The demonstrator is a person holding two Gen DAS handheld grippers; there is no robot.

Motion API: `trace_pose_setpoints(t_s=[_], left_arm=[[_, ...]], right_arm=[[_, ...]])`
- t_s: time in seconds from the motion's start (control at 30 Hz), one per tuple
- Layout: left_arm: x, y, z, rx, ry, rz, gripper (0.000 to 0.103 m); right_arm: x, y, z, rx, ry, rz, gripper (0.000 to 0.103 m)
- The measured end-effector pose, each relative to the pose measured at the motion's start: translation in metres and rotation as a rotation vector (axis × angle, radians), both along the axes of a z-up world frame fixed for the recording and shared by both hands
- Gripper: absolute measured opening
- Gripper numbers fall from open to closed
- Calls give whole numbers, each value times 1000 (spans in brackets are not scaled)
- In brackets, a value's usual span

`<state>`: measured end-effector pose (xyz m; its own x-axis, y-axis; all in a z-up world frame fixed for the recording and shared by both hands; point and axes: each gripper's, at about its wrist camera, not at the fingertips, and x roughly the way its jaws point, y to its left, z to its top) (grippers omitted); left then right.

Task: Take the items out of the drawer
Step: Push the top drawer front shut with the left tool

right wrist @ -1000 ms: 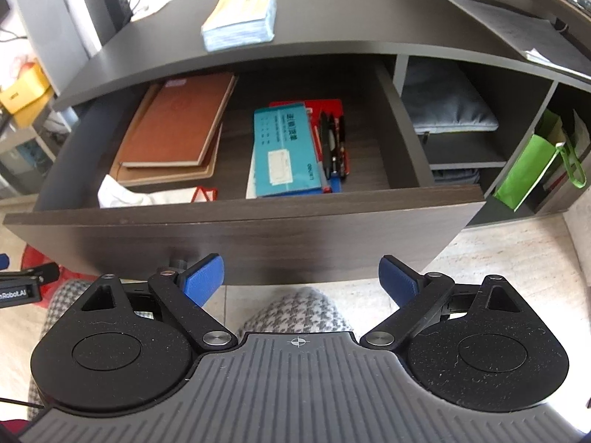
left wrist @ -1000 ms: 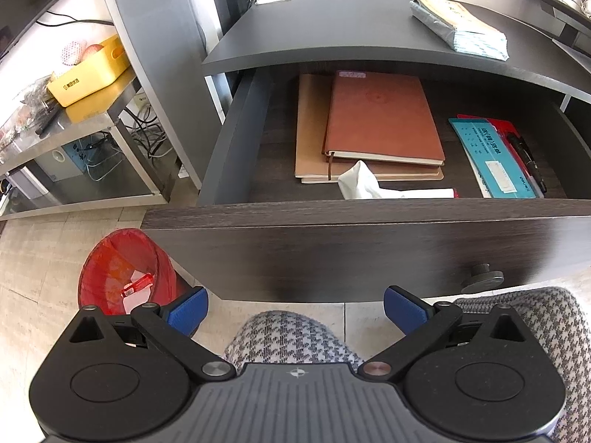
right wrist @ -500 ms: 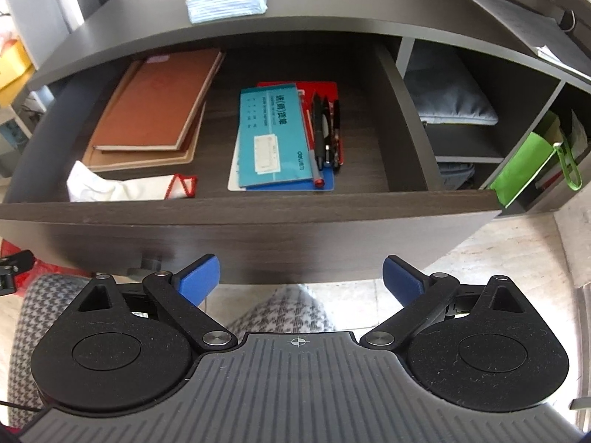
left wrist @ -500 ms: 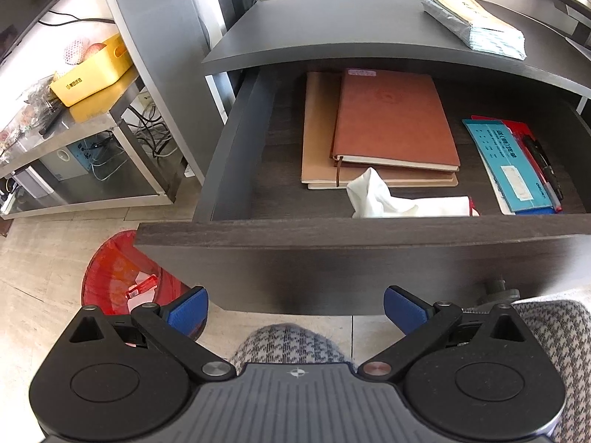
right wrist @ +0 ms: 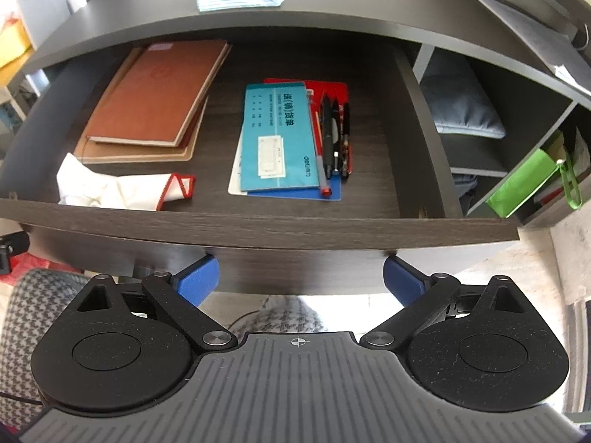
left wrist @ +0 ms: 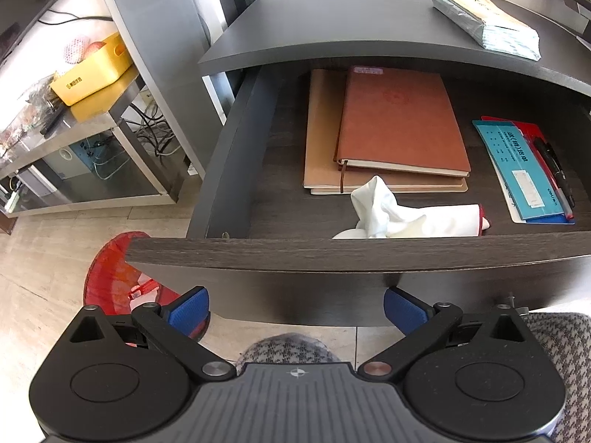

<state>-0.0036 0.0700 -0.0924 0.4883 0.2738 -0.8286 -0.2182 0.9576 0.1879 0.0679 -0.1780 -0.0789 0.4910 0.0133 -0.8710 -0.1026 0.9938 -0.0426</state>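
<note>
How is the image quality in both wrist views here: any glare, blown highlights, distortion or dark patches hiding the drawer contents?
Left wrist view: sharp, with strong fisheye bending of the drawer front; window light blows out the top edge; brown notebook evenly lit. Right wrist view: the desk top shades the drawer's back, yet the teal booklet and pens read clearly; the floor at lower right is washed out.

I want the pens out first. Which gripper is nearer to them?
Right. The right gripper faces the pens; from the left gripper they lie far right.

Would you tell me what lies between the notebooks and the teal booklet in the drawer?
Bare drawer floor; right wrist view shows it between notebooks and booklet.
</note>
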Motion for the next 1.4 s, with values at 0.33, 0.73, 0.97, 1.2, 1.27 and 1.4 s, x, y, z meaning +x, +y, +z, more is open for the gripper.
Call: trace_pose_setpoints(t_s=[0.33,0.73,0.97,1.2,1.27,1.4], left_arm=[[15,1,-1,3,-7,1,102],[59,0,1,18,-25,5,102],[89,2,0,24,-51,3,102],[113,3,-2,24,-63,-5,102],[117,2,-3,21,-61,-7,102],[125,2,-6,11,-53,-6,102]], right_arm=[[9,-4,1,27,-4,12,98],[40,-1,2,29,-24,14,98],[70,7,5,23,-46,15,98],[98,15,6,14,-73,18,98],[100,15,6,22,-71,16,98],[102,13,6,40,-70,14,99]])
